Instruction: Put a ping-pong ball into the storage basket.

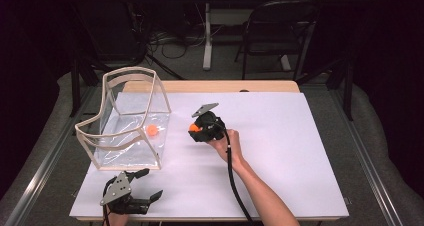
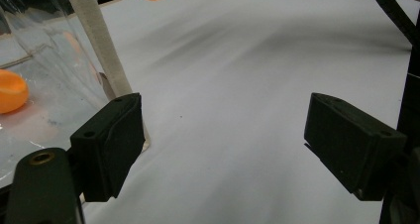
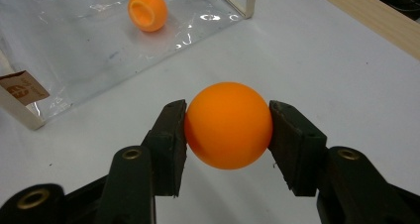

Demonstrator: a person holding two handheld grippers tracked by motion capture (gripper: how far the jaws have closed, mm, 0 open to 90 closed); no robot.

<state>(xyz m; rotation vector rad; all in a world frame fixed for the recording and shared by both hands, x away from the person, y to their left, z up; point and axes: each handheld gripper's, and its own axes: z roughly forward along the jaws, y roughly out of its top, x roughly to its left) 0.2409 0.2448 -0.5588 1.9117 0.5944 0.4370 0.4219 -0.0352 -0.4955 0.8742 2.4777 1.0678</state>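
**Orange ball pinched just outside the clear bin**

Dark room all around, cables on the floor and a folding chair [image 1: 280, 31] well behind the worktop [image 1: 280, 151], which has a white sheet over it with a strip of light wood showing along the far edge. I'll place everything against the clear bin [image 1: 127, 121], the see-through plastic box with the pale wooden frame sitting on the left part of the sheet.

Right tool [image 1: 200, 128] is just to the right of the bin, near its right wall but not touching it as far as I can tell. Its jaws are pinching an orange ball [image 3: 229, 126], one pad pressed on each side, and the ball sits clear above the sheet in the right gripper view. The person's hand [image 1: 227, 145] wraps the tool from behind, cable trailing back along the forearm.

Inside the bin there's a second orange ball [image 1: 152, 130] lying on the clear floor near the right wall. In the right gripper view it has a round hole or dent in it.

Left tool [image 1: 145, 186] is just in front of the bin's near corner, close to the worktop's front edge. Jaws spread wide, nothing between them, one pad right next to the bin's wooden corner post [image 2: 96, 45]
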